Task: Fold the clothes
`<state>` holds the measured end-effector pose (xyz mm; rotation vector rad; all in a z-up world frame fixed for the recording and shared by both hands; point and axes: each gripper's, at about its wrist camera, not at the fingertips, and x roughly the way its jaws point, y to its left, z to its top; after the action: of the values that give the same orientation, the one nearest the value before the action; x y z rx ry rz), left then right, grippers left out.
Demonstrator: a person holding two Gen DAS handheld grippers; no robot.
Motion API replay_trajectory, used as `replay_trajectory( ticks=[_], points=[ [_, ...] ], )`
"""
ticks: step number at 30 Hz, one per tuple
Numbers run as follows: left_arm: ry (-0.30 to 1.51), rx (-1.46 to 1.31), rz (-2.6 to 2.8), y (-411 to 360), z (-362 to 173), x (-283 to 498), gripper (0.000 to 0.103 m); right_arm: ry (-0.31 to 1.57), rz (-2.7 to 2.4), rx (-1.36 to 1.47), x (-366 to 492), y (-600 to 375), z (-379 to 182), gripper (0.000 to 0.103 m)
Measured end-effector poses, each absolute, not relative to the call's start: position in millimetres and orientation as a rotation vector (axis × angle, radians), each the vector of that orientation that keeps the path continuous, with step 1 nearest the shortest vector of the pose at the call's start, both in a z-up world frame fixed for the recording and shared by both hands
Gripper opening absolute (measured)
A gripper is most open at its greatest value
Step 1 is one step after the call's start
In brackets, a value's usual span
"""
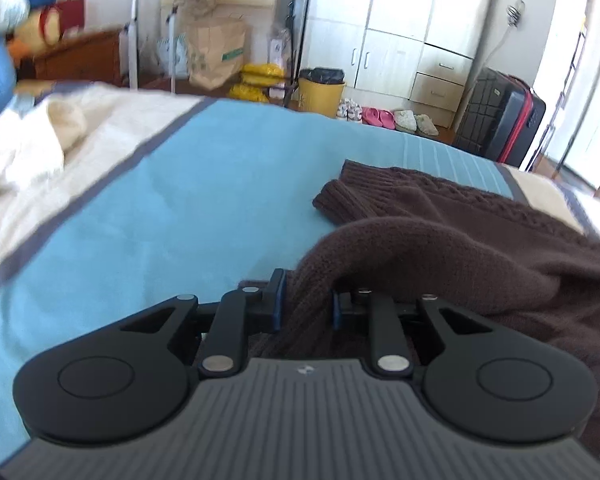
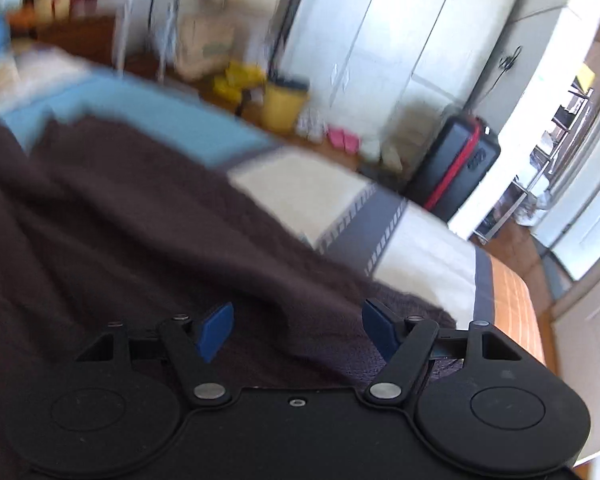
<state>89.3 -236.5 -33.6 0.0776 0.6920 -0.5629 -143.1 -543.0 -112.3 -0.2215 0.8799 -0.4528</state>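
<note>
Left tool (image 1: 306, 300) clamps the brown sweater (image 1: 460, 240), right tool (image 2: 298, 330) apart, over a blue bedspread (image 1: 180, 200)

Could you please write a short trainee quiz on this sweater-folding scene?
1. True or false: the left gripper is shut on the dark brown knitted sweater.
2. Which is the right gripper? A) open above the sweater B) clamping a sleeve C) holding a shoe
3. What colour is the flat bedspread panel under the sweater?

Key:
1. True: brown knit is bunched between its blue pads.
2. A: its pads stand apart and do not press the fabric.
3. Light blue.
</note>
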Motion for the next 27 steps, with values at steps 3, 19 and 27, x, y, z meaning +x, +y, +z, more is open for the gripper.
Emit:
replay_trajectory(
  ticks=[3,19,27],
  points=[
    [0.679,0.063,-0.568,-239.6,-29.8,89.8,0.017,0.870,-0.462,-0.142,-131.7,-567.9,-127.6,0.042],
    [0.625,0.191,-0.433,-316.2,31.6,166.4,0.055,0.405,-0.811,-0.081,-139.8,-610.5,-0.6,0.049],
    [0.759,0.236,-0.464,-222.4,-19.7,125.4,0.066,0.625,-0.706,0.190,-182.9,-554.2,-44.2,0.060]
  ],
)
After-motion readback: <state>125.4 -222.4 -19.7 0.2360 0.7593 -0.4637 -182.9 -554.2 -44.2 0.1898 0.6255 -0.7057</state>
